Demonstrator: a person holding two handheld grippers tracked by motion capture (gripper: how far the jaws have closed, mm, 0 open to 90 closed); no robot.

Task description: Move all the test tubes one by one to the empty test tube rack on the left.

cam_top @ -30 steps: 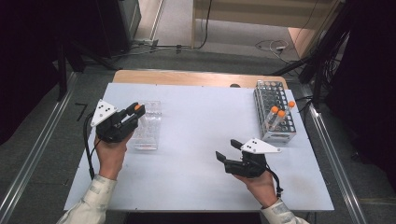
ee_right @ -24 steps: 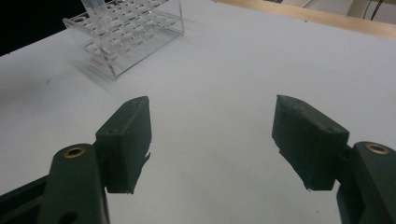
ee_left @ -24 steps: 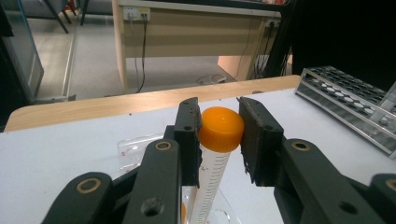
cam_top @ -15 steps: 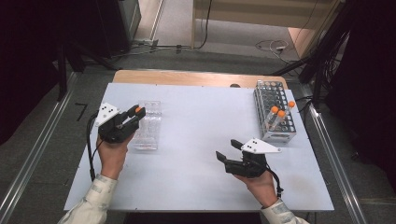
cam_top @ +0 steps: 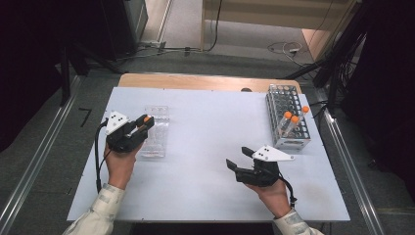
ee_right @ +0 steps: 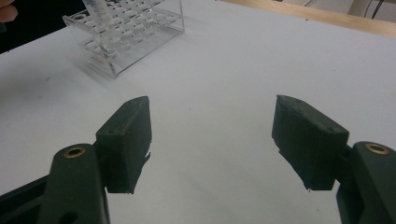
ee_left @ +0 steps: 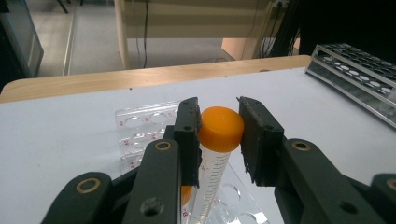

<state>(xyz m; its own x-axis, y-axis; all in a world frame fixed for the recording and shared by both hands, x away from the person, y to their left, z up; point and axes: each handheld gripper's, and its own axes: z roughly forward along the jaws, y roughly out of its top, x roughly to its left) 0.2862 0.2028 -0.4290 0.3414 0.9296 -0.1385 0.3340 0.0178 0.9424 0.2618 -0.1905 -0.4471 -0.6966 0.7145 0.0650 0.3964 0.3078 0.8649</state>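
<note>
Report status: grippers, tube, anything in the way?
Left gripper shut on orange-capped tube, over clear rack. Right gripper open, nothing between jaws, hovering over table. Metal rack far right; path clear.

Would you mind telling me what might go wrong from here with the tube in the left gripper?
1. The left gripper clamps the orange-capped tube at its cap alone, so the long body may swing or slip.
2. The tube hangs over the clear rack; if misaligned with a hole, it could push or tip that light rack.
3. The right gripper rests open and apart from the rack, so nothing steadies it.
</note>
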